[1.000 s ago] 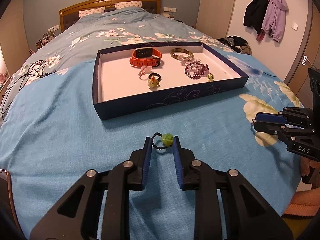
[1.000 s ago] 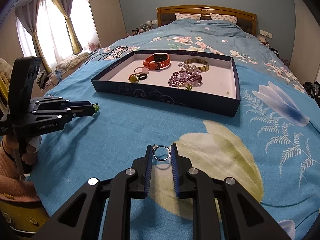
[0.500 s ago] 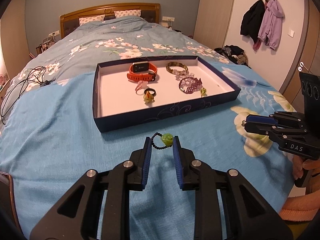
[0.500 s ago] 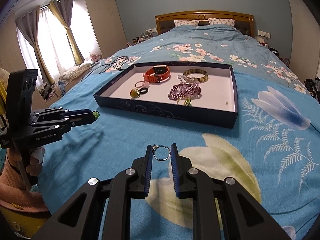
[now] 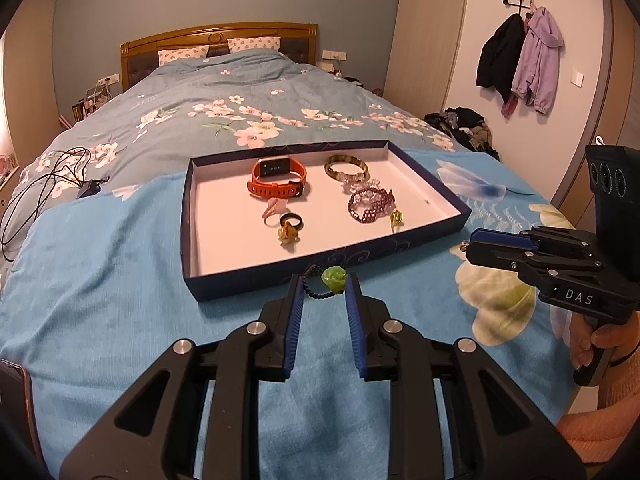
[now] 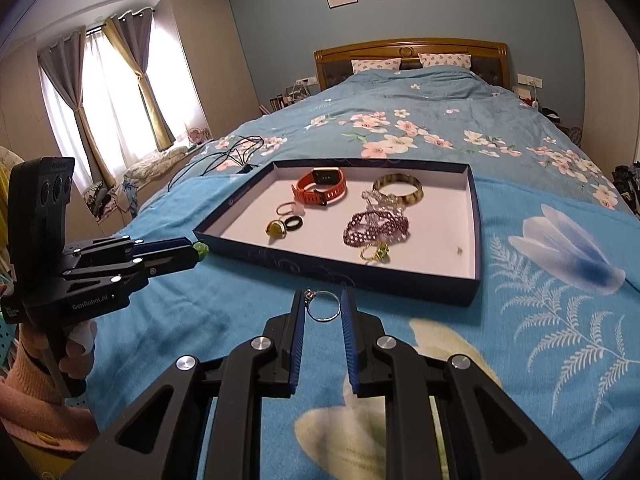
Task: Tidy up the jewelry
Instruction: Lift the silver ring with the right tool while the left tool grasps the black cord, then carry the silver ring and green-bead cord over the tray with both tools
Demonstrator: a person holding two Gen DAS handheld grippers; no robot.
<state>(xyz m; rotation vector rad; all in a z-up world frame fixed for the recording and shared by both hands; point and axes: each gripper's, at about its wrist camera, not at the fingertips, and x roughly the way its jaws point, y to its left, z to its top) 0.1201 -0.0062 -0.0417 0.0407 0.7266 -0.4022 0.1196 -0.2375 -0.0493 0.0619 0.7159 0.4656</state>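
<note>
Blue-walled bdrm — wooden headboard, floral bedspread, curtained bright window, coats on hooks.

My right gripper pinches a thin silver ring between its fingers, the dark blue tray of jewelry lying just beyond the fingertips on the bed, my left gripper off to their left holding a green bead.

— What's under me?
— A bed in a blue flowered cover.
— And on it?
— A shallow dark tray mid-bed, black cables by its left edge, two pillows at the headboard.
</note>
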